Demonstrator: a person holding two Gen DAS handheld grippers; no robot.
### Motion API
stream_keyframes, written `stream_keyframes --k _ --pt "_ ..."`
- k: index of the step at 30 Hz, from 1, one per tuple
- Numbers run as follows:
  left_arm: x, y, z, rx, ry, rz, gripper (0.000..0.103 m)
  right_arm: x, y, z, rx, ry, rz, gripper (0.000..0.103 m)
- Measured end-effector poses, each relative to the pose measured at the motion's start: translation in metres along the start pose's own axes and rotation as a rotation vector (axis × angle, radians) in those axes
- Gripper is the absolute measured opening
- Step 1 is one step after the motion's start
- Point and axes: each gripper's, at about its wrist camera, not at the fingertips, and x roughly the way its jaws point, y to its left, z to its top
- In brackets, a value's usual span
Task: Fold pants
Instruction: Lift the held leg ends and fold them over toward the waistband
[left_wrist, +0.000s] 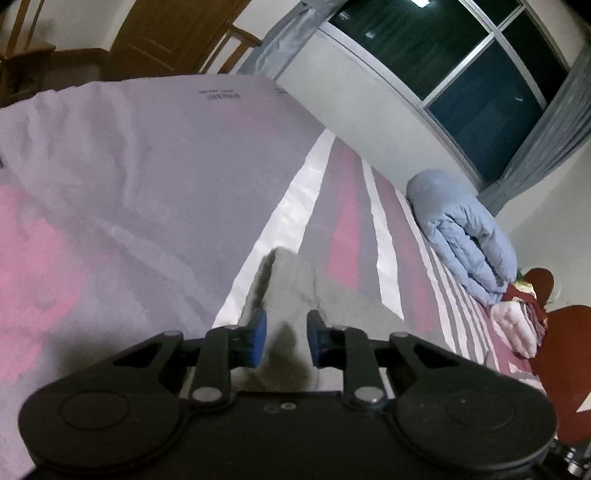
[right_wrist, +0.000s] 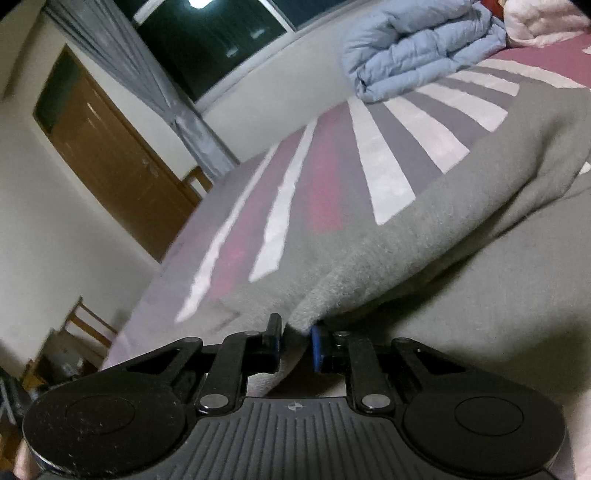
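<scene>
two tongs under my control, left gripper (left_wrist: 286, 338) and right gripper (right_wrist: 297, 345) both clamped on fuzzy grey pants (right_wrist: 424, 229), soft folds draped near over striped bedspread (right_wrist: 388, 173)

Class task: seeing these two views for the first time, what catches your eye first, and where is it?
The grey pants fill the foreground on the striped bed, an edge pinched in the right gripper. The left gripper grips another part. A folded blue quilt lies by the wall under the dark window.

Both wrist views skim low over the striped bed (left_wrist: 388, 236), sharing its window (left_wrist: 461, 74).
</scene>
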Motion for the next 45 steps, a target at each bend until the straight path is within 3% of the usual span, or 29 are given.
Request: stream_keyframes --k 2,4,5,12,18,24,26,28,31,33,35,38,40,42,44,45 --pt "-0.004 0.003 -0.007 0.0 0.012 0.037 0.023 0.006 -0.007 -0.006 -0.006 0.034 -0.018 0.017" --pt "-0.013 0.01 -0.011 -0.035 -0.015 0.053 0.047 0.005 -0.009 -0.012 0.001 0.029 -0.025 0.021" --pt "-0.017 0.012 -0.013 -0.046 -0.028 0.058 0.048 0.005 -0.009 -0.015 0.002 0.02 -0.023 0.024" --pt "-0.011 -0.007 -0.023 -0.031 0.022 -0.002 0.031 0.009 -0.006 -0.016 0.031 0.021 -0.028 0.024" --pt "0.021 -0.002 -0.026 -0.108 0.075 -0.001 0.031 0.028 -0.012 -0.012 0.093 0.077 -0.071 0.024" --pt "0.028 -0.005 -0.022 -0.096 0.038 0.001 0.02 0.044 -0.019 -0.01 0.137 0.103 -0.052 0.024" --pt "0.024 -0.01 -0.016 -0.074 0.015 -0.009 0.018 0.04 -0.014 -0.007 0.113 0.084 -0.034 0.017" --pt "0.012 -0.015 -0.008 -0.059 -0.029 -0.039 0.018 0.025 0.0 -0.001 0.068 0.024 0.011 0.017" --pt "0.003 -0.016 -0.007 0.0 -0.029 -0.008 0.018 0.006 0.011 0.003 0.025 -0.024 0.033 0.017" --pt "0.014 -0.012 -0.018 0.038 0.029 0.056 0.018 0.013 0.004 -0.008 0.013 0.024 -0.006 0.017" --pt "0.02 -0.004 -0.029 0.036 0.049 0.07 0.018 0.034 -0.008 -0.027 0.014 0.133 -0.073 0.017" --pt "0.01 -0.003 -0.031 0.003 0.025 0.066 0.026 0.028 -0.023 -0.034 0.071 0.126 -0.033 0.018" --pt "0.0 -0.011 -0.032 0.033 0.0 0.115 0.036 0.012 -0.024 -0.031 0.076 0.098 -0.03 0.025" --pt "-0.017 -0.026 -0.035 0.096 -0.048 0.192 0.036 -0.012 -0.025 -0.026 0.054 0.042 -0.035 0.027" --pt "-0.029 -0.044 -0.042 0.161 -0.08 0.235 0.044 -0.035 -0.032 -0.017 0.042 -0.019 -0.049 0.027" --pt "-0.031 -0.054 -0.047 0.185 -0.098 0.254 0.06 -0.044 -0.036 -0.011 0.041 -0.04 -0.06 0.027"
